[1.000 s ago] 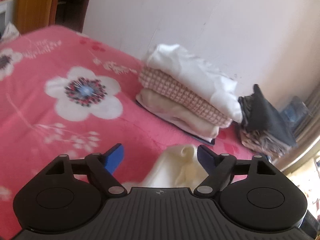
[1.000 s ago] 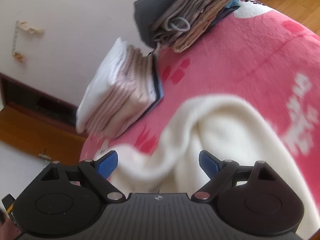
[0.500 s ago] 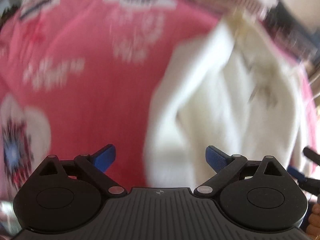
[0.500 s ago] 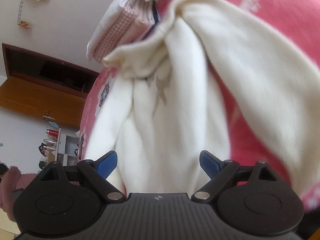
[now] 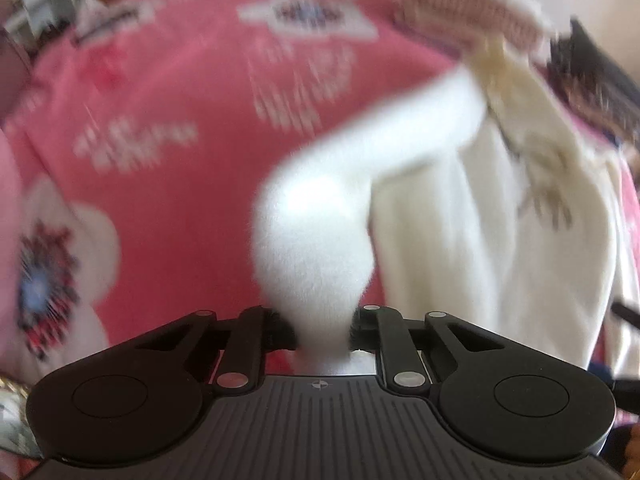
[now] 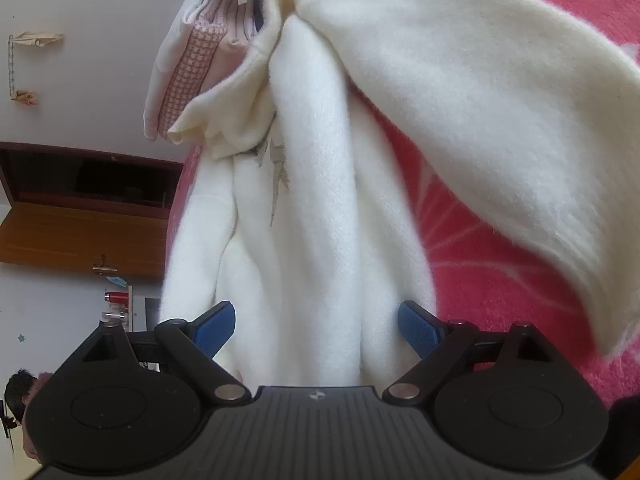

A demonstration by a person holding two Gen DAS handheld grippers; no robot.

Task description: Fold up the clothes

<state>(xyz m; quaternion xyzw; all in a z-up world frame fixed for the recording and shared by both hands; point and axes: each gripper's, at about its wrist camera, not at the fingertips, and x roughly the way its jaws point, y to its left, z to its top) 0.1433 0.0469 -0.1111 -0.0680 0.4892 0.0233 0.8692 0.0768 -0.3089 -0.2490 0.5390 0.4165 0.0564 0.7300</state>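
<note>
A cream fluffy sweater point(image 5: 440, 240) lies crumpled on the pink flowered blanket point(image 5: 160, 100). In the left wrist view one fold of its sleeve point(image 5: 316, 240) rises straight into my left gripper point(image 5: 322, 332), whose jaws are closing and pinch the fabric between them. The right wrist view shows the same sweater point(image 6: 312, 200) running lengthwise away from me, its other sleeve point(image 6: 480, 100) spread to the right. My right gripper point(image 6: 316, 324) stands open at the hem, with the sweater's body between its blue fingertips point(image 6: 214, 324) and no pinch on it.
A stack of folded clothes point(image 5: 460, 4) sits at the bed's far edge against the wall, with a dark pile point(image 5: 592, 76) beside it. The stack point(image 6: 192, 64) also shows in the right wrist view. A wooden cabinet point(image 6: 80, 220) and a person's head point(image 6: 24, 392) are at the left.
Both grippers dropped from above the bed down onto the sweater. The left jaws went from wide open to pinched on the sleeve fold. The right jaws stayed open.
</note>
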